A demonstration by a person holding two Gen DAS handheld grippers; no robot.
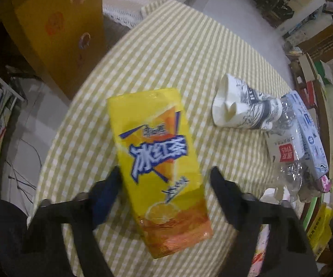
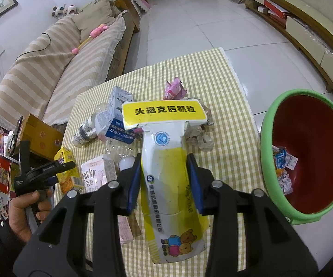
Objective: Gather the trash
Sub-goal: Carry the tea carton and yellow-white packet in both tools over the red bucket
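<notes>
Both wrist views overlook the checked table closely.

Striped sofa – white tiled floor, low cabinet.

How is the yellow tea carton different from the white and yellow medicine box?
The tea carton sits between the open left gripper, box-shaped and whole. The medicine box is squeezed flat and torn, clamped in the right gripper. The carton is mostly yellow-orange; the box is largely white. Both are yellow-printed trash.
</notes>
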